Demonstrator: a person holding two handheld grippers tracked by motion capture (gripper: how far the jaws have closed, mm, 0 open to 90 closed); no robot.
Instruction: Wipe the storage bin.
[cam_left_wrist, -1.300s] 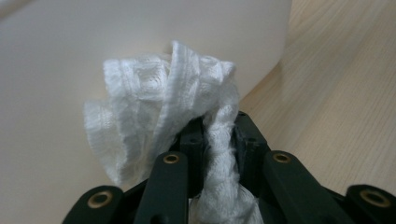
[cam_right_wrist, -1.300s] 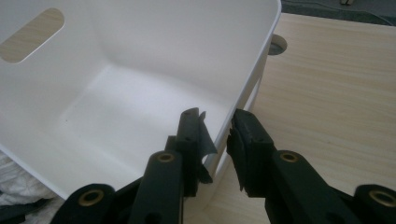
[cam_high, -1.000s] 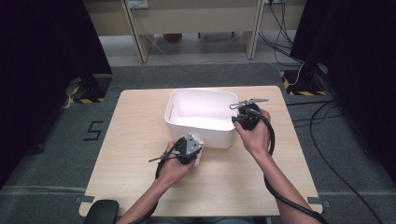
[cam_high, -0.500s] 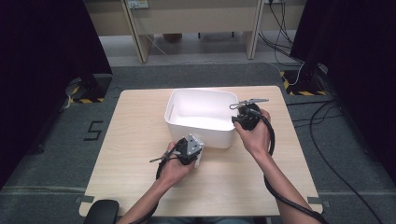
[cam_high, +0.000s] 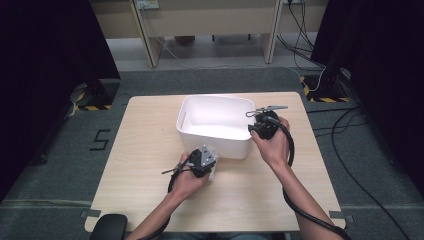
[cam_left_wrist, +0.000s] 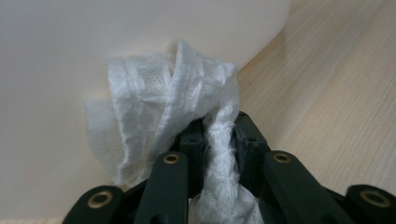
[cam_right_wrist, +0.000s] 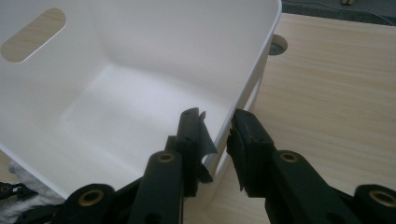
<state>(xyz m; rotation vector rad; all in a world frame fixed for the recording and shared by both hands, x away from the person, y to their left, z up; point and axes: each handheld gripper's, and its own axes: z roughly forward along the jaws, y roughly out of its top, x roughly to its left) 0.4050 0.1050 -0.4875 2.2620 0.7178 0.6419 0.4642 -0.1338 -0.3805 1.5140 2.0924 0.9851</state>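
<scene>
Little has been shifted since the earlier frame: both tongs are kept in place. The surface (cam_high: 140, 150) carries a white bin (cam_high: 200, 107). Its near right wall is straddled by the right tongs (cam_right_wrist: 215, 122), jaws parted around the rim. A white cloth (cam_left_wrist: 159, 107) is pinched by the closed left tongs (cam_left_wrist: 219, 123), just beside the bin's outer wall. The cloth is judged light, soft and limp; a bunched fold is best gripped.
</scene>
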